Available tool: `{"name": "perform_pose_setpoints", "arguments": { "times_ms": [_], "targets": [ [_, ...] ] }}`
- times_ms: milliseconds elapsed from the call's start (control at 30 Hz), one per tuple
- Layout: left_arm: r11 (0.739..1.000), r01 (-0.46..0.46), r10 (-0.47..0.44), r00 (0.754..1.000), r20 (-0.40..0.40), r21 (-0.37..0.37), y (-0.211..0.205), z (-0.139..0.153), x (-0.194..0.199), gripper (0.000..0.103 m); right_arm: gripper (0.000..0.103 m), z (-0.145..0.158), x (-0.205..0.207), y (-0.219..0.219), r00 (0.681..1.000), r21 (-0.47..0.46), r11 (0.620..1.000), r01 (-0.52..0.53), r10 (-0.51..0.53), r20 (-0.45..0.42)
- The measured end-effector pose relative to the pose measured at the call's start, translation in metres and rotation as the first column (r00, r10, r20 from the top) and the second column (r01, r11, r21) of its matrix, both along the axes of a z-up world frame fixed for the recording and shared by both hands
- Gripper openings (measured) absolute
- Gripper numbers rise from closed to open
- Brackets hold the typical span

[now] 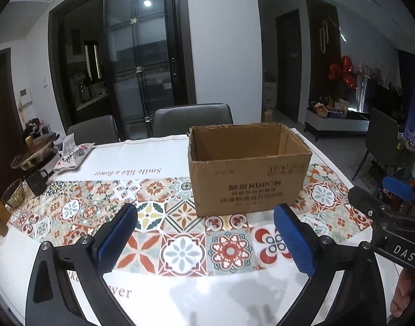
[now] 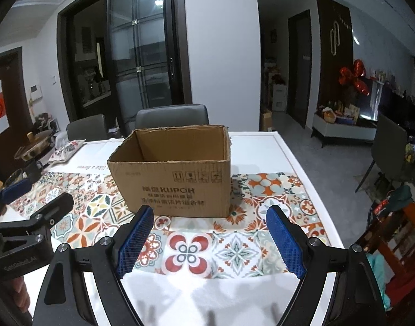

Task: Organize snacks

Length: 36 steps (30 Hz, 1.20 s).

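An open brown cardboard box point(image 1: 248, 168) marked KUPOH stands upright on the patterned tablecloth; it also shows in the right wrist view point(image 2: 175, 174). What I see of its inside is bare cardboard; the bottom is hidden. My left gripper point(image 1: 206, 217) is open and empty, just in front of the box. My right gripper point(image 2: 210, 218) is open and empty, also just in front of the box. The right gripper's body shows at the right edge of the left wrist view point(image 1: 384, 217). No snack shows on the table near the grippers.
A floral pouch point(image 1: 74, 156), a pot point(image 1: 36, 154), a dark mug point(image 1: 36, 180) and a glass bowl point(image 1: 14, 197) sit at the table's far left. Two grey chairs point(image 1: 192, 119) stand behind the table. The table's right edge point(image 2: 302, 168) drops to the floor; a wooden chair point(image 2: 398, 241) stands there.
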<state>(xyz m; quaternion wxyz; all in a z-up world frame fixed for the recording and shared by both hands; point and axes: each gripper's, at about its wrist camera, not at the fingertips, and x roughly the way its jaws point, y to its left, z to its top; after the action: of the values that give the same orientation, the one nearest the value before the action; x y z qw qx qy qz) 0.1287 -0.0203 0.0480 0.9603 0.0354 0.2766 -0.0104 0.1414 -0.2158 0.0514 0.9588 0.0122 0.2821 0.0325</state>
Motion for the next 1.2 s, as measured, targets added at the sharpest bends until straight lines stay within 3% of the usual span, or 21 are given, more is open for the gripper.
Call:
{"name": "perform_pose_setpoints", "arguments": {
  "times_ms": [567,1200],
  "targets": [
    [1.000,0.022,-0.021,0.999,0.031,-0.023,0.001,-0.003,-0.047,0.103,0.086,0.005,-0.047,-0.002,0.998,-0.003,1.000,0.019,-0.018,0.068],
    [1.000,0.006,-0.006,0.999,0.037,-0.013,0.007,-0.006,-0.058,0.103,0.085,-0.002,-0.060,0.006,0.998,-0.037,0.999,0.002,0.001,0.066]
  ]
}}
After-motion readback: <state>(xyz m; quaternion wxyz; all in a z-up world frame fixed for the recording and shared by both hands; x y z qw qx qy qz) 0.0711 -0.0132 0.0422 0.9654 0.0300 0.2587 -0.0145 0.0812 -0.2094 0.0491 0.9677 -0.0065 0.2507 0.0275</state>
